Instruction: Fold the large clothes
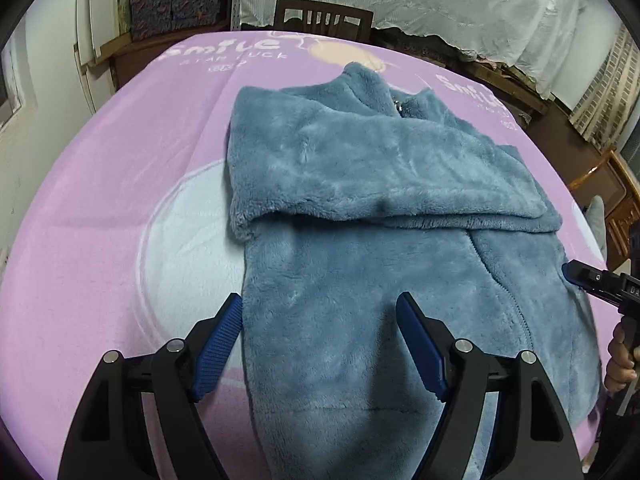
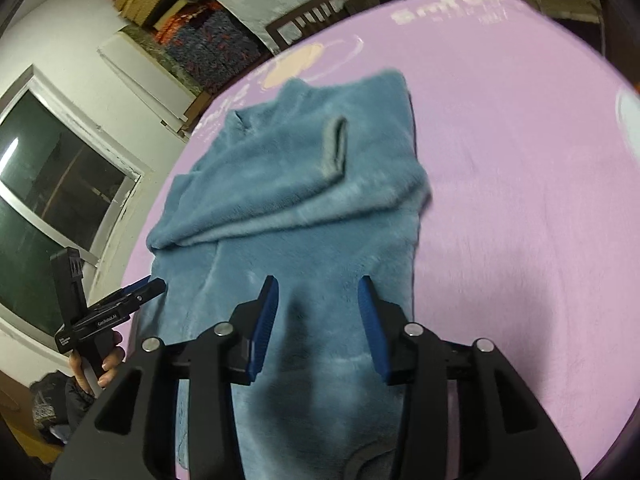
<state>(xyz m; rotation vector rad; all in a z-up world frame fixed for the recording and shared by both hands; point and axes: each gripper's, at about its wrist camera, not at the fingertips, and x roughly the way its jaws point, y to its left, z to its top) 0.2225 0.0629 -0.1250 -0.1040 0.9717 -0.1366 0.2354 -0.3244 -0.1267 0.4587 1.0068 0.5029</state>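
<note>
A blue fleece zip jacket (image 1: pixel 360 208) lies flat on the pink blanket (image 1: pixel 120 168), collar at the far end, with both sleeves folded across its chest. My left gripper (image 1: pixel 320 304) hovers open over the jacket's lower left part, its left pad over the jacket's edge. My right gripper (image 2: pixel 319 284) hangs open above the lower right part of the jacket (image 2: pixel 304 200), with nothing between its blue pads (image 2: pixel 266 320). Each view catches the other tool: the right gripper (image 1: pixel 572 274) at the jacket's right edge, the left gripper (image 2: pixel 150 285) at its left edge.
The pink blanket (image 2: pixel 520 200) covers the whole table. A dark wooden chair (image 1: pixel 322 20) stands behind its far edge. A window (image 2: pixel 52 184) and stacked cushions (image 2: pixel 208 48) are to the left, wooden furniture (image 1: pixel 616 200) to the right. A hand (image 2: pixel 108 364) holds the left tool.
</note>
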